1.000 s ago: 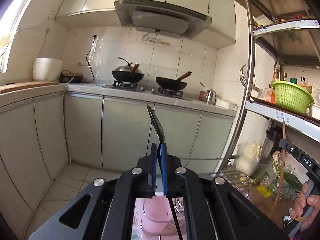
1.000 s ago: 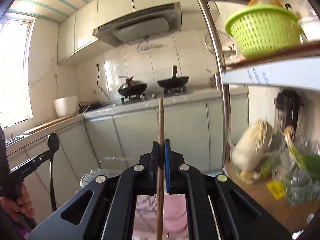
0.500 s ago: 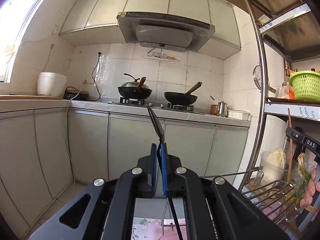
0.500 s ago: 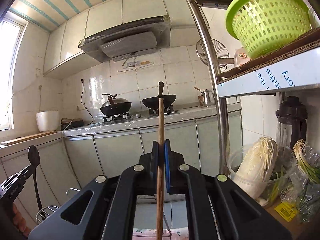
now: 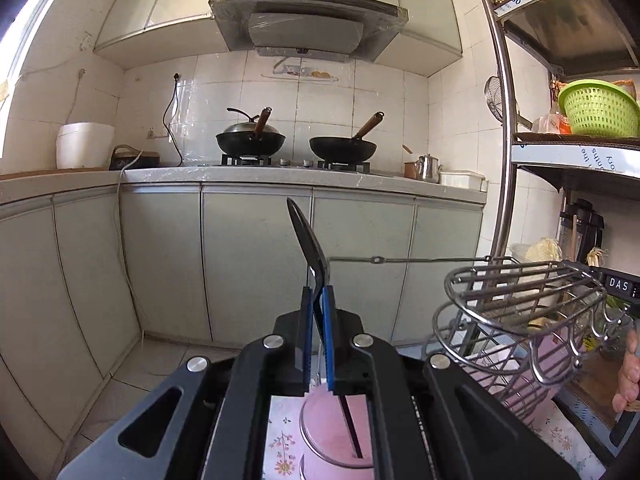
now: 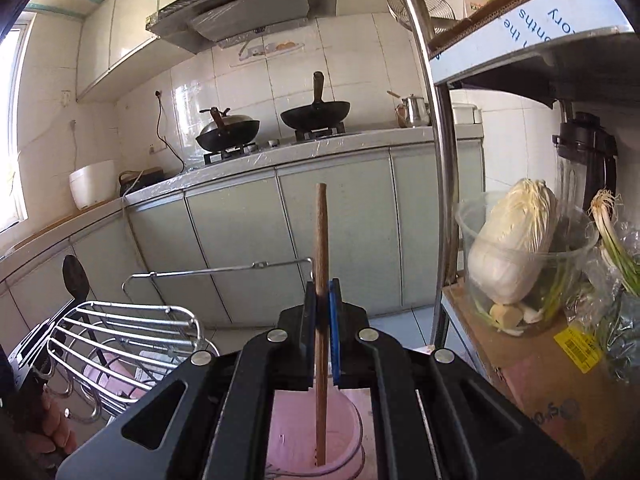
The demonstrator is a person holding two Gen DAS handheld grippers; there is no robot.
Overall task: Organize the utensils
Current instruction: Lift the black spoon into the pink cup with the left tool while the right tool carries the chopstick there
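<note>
My left gripper [image 5: 317, 300] is shut on a black spoon [image 5: 306, 240]; its bowl points up and its handle runs down over a pink cup [image 5: 332, 432]. My right gripper [image 6: 322, 296] is shut on a wooden chopstick [image 6: 321, 236], held upright with its lower end inside a pink cup [image 6: 316, 436]. A wire utensil rack [image 5: 520, 312] stands to the right of the left gripper; in the right wrist view the rack [image 6: 120, 328] is at lower left, with the black spoon [image 6: 75, 280] beside it.
Kitchen cabinets and a counter with two woks [image 5: 343, 148] lie ahead. A metal shelf post [image 6: 440, 160] stands right of the chopstick. A clear tub of cabbage [image 6: 516, 248] and a green basket [image 5: 598, 108] sit on the shelves. A floral cloth [image 5: 280, 440] lies under the cup.
Both grippers have lowered and tilted downward; the wire rack and the pink cups have come into view. The spoon and the chopstick stay held.
</note>
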